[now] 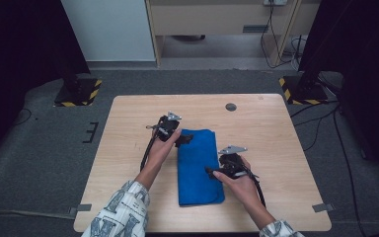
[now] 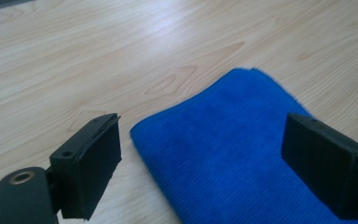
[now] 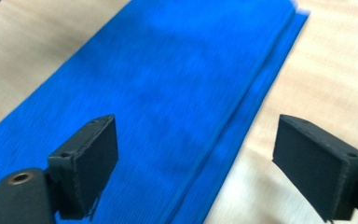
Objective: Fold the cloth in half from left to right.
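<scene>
A blue cloth (image 1: 197, 168) lies folded into a long strip in the middle of the wooden table (image 1: 128, 123), its long side running away from me. My left gripper (image 1: 183, 140) hovers at the cloth's far left corner, jaws wide apart; in the left gripper view the cloth (image 2: 228, 149) lies between and beyond the open gripper (image 2: 219, 163). My right gripper (image 1: 211, 171) sits at the cloth's right edge, also open. The right gripper view shows the gripper (image 3: 209, 163) straddling the layered edge of the cloth (image 3: 168, 93).
A small dark round hole (image 1: 231, 106) marks the table near its far edge. Black stands with yellow-striped bases (image 1: 79, 91) rest on the floor at the far left and far right. Cables (image 1: 321, 123) trail on the floor to the right.
</scene>
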Action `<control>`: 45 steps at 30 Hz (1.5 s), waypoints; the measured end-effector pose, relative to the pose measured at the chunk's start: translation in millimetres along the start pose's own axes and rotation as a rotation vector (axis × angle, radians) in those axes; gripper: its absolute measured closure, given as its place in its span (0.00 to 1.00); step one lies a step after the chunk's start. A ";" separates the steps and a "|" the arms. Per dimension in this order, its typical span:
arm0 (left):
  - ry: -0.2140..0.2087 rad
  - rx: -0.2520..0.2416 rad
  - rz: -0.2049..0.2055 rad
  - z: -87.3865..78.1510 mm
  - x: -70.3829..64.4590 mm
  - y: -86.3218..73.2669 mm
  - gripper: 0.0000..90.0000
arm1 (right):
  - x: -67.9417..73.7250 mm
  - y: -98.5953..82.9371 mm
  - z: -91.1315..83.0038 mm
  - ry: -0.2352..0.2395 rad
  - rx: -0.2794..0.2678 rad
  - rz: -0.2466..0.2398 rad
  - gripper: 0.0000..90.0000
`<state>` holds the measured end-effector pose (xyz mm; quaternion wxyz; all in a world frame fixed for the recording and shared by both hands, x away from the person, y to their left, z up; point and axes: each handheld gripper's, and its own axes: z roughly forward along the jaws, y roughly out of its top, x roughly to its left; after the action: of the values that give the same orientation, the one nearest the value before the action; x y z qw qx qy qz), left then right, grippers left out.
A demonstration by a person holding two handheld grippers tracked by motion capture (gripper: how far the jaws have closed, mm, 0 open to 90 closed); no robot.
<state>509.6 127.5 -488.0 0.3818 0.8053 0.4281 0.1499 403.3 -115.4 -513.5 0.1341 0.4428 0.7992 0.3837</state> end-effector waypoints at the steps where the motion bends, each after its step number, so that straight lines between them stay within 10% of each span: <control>1: 0.010 0.000 -0.003 -1.0 1.9 -1.0 0.12 | -2.3 4.3 1.6 -0.005 -0.005 -0.004 0.16; 15: 0.015 0.011 -0.024 4.6 15.6 -8.6 0.16 | -28.9 54.9 42.3 -0.031 0.015 -0.005 0.25; 22: 0.018 0.048 -0.036 9.5 24.6 -12.7 0.22 | -36.0 79.3 62.1 -0.053 0.034 -0.020 0.45; 45: 0.031 0.067 -0.065 25.9 32.8 -18.7 0.36 | -60.7 84.5 97.9 -0.157 0.068 0.039 0.48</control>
<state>532.9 147.7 -521.8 0.3526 0.8010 0.4645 0.1353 543.4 -89.6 -524.8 0.1738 0.4912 0.7901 0.3230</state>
